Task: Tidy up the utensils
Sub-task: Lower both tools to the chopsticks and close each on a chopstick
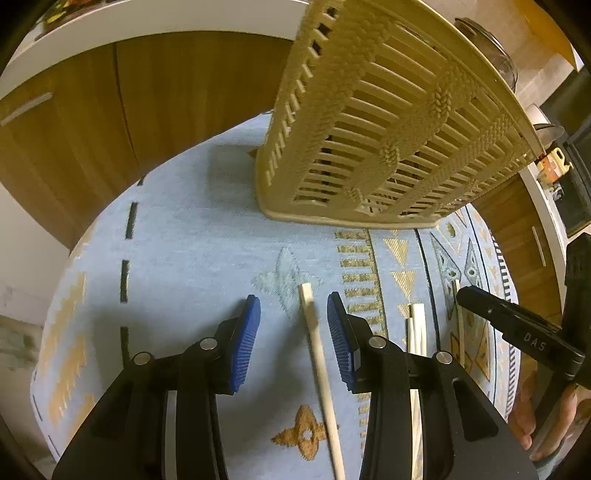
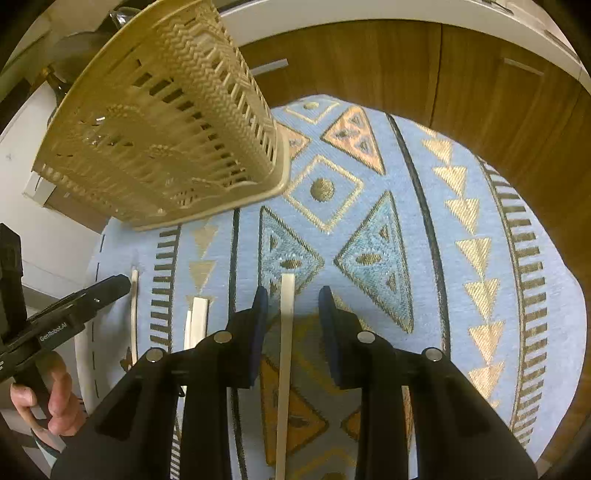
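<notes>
My left claw [image 1: 293, 325] stands apart astride one pale stick [image 1: 320, 363]; my right claw [image 2: 293, 317] likewise straddles another stick [image 2: 286, 332], pads not touching. The basket [image 1: 388, 122] sits ahead.

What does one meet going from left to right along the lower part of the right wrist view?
Hand → other gripper's tip → thin chopstick → pair of chopsticks → chopstick between the open jaws.

I see a pale blue patterned rug [image 2: 424, 206] on the floor, wooden cabinet doors [image 1: 166, 92] under a white worktop [image 1: 147, 26].
</notes>
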Demonstrator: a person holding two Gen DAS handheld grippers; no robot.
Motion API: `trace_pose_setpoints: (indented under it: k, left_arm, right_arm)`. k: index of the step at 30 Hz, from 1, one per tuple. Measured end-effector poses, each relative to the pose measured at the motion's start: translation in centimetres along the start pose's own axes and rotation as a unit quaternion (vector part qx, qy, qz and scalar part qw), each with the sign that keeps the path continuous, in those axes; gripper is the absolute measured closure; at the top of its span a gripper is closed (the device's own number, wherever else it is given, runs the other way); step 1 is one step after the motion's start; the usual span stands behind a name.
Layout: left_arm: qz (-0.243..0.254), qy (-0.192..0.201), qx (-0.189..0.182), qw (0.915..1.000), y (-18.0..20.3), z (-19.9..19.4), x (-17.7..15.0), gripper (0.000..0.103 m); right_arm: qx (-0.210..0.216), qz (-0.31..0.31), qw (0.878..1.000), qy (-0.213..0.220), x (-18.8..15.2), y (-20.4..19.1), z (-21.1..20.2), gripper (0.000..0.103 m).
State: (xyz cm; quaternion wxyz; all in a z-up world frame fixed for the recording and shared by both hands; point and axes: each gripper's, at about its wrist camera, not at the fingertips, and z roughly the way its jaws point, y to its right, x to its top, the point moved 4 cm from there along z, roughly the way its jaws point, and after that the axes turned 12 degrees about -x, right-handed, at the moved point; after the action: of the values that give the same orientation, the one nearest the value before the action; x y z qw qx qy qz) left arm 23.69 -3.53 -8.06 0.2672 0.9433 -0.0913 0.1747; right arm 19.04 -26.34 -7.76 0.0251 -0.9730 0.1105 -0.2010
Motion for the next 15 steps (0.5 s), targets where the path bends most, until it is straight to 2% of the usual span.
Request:
trace_pose_setpoints:
  k: [6,10,12,13,14,15]
  left_arm:
    - [0.027,-0.004,0.037,0.999,1.2,0.5,-0.2,0.068]
    - [0.047,-0.006,0.077,0.9959,2.2,1.2,-0.4,0.085]
    - [0.06,-0.006,0.098,0.9934,2.8,1.6,-0.5,0.087]
    - [0.067,-0.005,0.107,0.992,3.1,1.8,-0.6,0.088]
    - [0.073,-0.004,0.115,0.9907,3.4,1.9,-0.7,0.088]
    - [0.079,-0.001,0.128,0.9886,3.6,2.0,-0.9,0.092]
  right_arm:
    - [-0.03,-0.03,0.999,-0.003,0.2,-1.2,0.2,0.077]
    - [-0.053,-0.045,0.998,-0.012,0.3,-2.2,0.4,0.077]
    - [-0.068,-0.06,0.996,-0.014,0.3,-2.8,0.3,0.077]
    - [-0.074,-0.068,0.995,-0.014,0.3,-3.1,0.6,0.078]
    - [-0.082,-0.079,0.993,-0.013,0.2,-3.6,0.6,0.088]
    - [-0.087,-0.088,0.992,-0.011,0.0,-4.1,0.4,0.092]
